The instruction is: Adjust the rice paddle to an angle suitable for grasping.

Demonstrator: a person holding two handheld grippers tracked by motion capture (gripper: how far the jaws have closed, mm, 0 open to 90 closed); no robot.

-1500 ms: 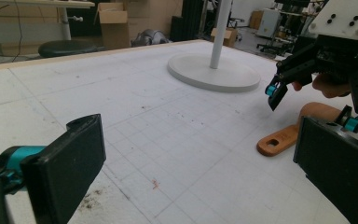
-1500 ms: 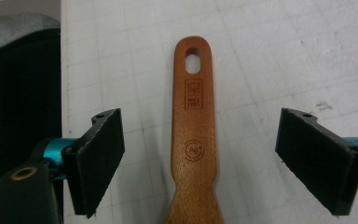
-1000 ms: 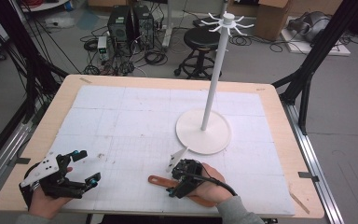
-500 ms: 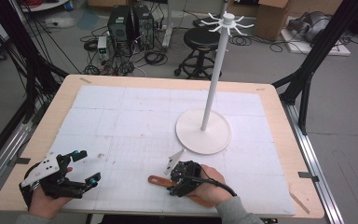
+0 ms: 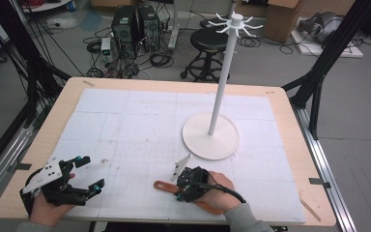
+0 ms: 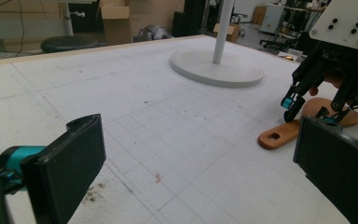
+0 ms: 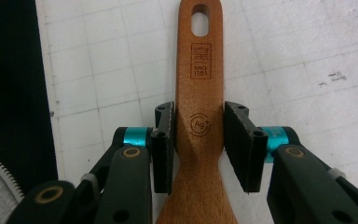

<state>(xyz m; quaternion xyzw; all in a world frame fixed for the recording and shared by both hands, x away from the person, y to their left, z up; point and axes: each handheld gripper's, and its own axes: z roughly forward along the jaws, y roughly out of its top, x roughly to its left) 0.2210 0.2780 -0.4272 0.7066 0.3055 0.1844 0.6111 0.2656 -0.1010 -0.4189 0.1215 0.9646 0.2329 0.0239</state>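
A wooden spoon [image 7: 200, 70] lies flat on the white gridded mat near the table's front edge, its handle with the hanging hole pointing left in the high view [image 5: 163, 185]. My right gripper [image 7: 199, 140] is over the handle's neck, one pad pressed against each side of it. From the left gripper view the spoon [image 6: 279, 135] rests on the mat under the right gripper [image 6: 307, 105]. My left gripper [image 5: 91, 171] hovers at the front left, jaws wide apart and nothing between them [image 6: 200, 163].
A white stand with a round base [image 5: 210, 137], a tall pole and hooks at the top [image 5: 235, 21] rises right of centre. The wooden table rim [image 5: 53, 121] frames the mat. A stool and cables sit beyond the far edge.
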